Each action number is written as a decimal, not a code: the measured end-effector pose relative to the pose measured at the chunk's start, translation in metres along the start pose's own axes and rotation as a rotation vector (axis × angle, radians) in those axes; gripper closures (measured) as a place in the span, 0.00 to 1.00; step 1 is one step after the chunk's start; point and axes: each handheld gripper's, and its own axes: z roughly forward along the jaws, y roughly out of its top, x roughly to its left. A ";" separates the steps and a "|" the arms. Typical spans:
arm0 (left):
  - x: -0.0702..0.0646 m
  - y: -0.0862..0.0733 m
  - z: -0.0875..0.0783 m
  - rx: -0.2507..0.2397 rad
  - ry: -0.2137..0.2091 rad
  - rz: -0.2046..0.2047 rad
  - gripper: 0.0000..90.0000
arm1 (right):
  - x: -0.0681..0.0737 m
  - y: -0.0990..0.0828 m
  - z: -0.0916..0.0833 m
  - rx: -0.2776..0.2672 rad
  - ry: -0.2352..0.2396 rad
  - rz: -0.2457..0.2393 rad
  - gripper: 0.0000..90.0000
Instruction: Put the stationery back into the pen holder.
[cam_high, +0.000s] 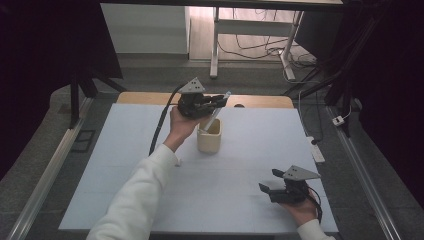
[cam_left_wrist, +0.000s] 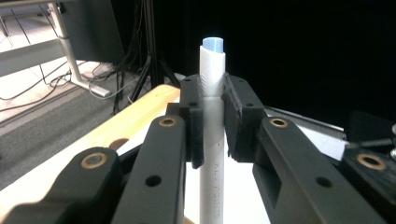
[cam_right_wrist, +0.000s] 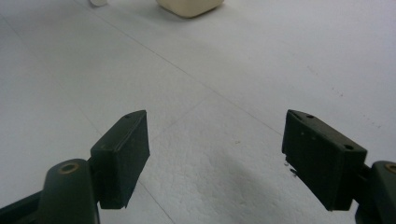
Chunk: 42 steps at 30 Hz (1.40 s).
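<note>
**Pen held over the cup: slip, tilt and knock risks**

The left claw (cam_high: 220, 101) is clamped on a white pen (cam_high: 217, 113) with a pale blue end, its pads pressing the barrel from both sides just below that end. In the high view the pen slants, its lower end down inside the cream cup (cam_high: 209, 135) that stands on the white tabletop (cam_high: 125, 175). The right claw (cam_high: 268, 182) rests well apart near the front edge, its jaws spread wide with nothing between them.

The grip sits high on a smooth round barrel, so the pen could pivot between the pads or slide if the hand jerks. Because the pen leans, its lower end may catch the cup's rim or inner wall; a sideways pull would then likely tip or drag the light cup, which nothing holds down. If the pen is let go at this slant, it could rattle over, lever the cup or fall out onto the tabletop. The free claw is too far off to steady the cup quickly.
</note>
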 end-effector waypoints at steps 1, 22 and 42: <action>0.001 0.000 0.002 0.001 0.006 0.000 0.86 | 0.000 0.000 0.000 0.001 0.001 0.001 0.26; 0.021 -0.031 0.017 0.032 0.010 -0.064 0.69 | 0.000 -0.003 0.000 0.010 -0.008 -0.001 0.26; 0.010 -0.045 -0.016 0.134 -0.046 0.002 0.59 | 0.001 -0.003 0.002 0.018 -0.006 -0.005 0.26</action>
